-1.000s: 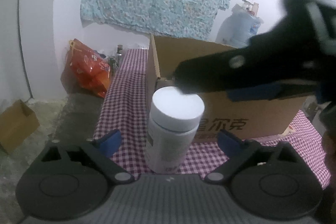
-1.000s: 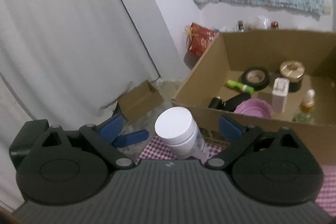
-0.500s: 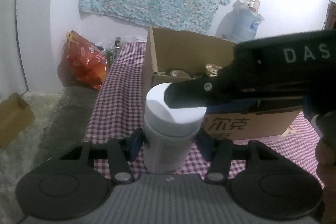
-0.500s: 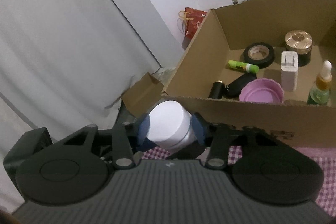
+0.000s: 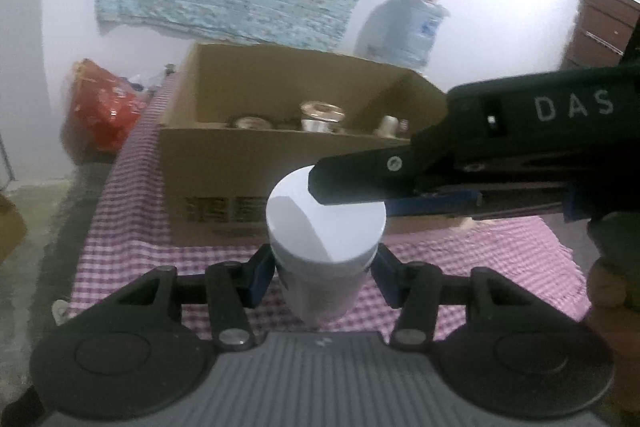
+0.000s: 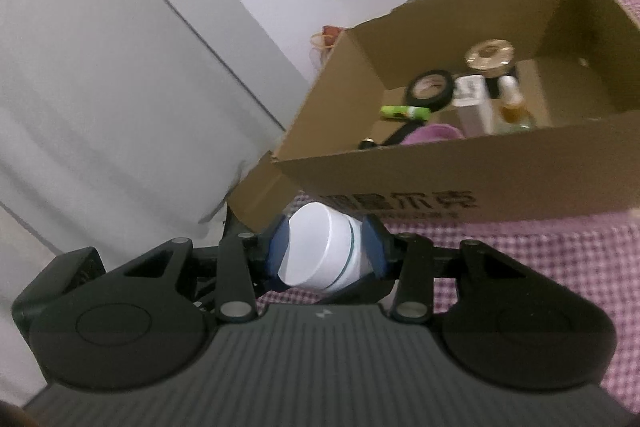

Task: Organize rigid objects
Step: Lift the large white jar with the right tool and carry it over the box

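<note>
The white bottle (image 5: 326, 247) is up off the checked cloth (image 5: 132, 227), just in front of the box (image 5: 224, 163). The left gripper (image 5: 324, 273) is clamped on its body below the cap, blue pads (image 5: 262, 273) pressing from either side. The right gripper (image 6: 326, 253) is clamped on the cap itself, and from its own camera the bottle looks tilted, cap face turned toward the lens. Both sets of jaws have just been closing, with the bottle between them.

Two grips on one small bottle means the hands must agree. If the aim is to drop it in the box, I'd say one gripper ought to let go first, probably the one on the cap, since the body grip looks the more secure of the two. Otherwise any difference in their travel could twist the cap or lever the bottle out of the pads.

Inside the box lie a tape roll (image 6: 430, 87), a green tube (image 6: 404, 112), a gold-lidded jar (image 6: 490, 54), a white charger (image 6: 472, 103), a dropper bottle (image 6: 512, 103) and something purple (image 6: 430, 134). The near left corner looks clearest, so lift over the front wall and set the bottle down there, upright, before opening.

A water jug (image 5: 404, 27) stands behind, and a red bag (image 5: 104, 103) sits at the far left end of the table.
</note>
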Demonstrator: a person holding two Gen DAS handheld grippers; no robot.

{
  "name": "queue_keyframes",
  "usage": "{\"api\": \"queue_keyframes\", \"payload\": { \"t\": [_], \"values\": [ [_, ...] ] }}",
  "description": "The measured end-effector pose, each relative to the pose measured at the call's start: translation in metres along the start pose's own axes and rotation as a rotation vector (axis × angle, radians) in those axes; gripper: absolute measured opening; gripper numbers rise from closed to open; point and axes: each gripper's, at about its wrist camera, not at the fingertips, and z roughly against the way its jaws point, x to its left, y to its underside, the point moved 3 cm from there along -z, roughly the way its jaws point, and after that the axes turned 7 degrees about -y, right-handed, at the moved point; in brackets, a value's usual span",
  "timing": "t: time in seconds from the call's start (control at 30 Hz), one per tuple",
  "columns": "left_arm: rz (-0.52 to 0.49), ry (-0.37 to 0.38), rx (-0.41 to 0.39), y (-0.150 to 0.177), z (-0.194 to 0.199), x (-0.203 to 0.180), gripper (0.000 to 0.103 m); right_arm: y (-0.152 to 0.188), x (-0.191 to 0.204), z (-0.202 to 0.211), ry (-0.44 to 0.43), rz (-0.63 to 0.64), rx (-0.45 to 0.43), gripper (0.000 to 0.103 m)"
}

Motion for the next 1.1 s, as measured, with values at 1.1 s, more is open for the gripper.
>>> {"api": "queue_keyframes", "payload": {
  "t": [1.1],
  "values": [
    [-0.095, 0.031, 0.035, -0.013, -0.049, -0.055, 0.058, 0.003, -0.071, 0.045, 0.012, -0.165, -0.073, 0.051]
  ]
}}
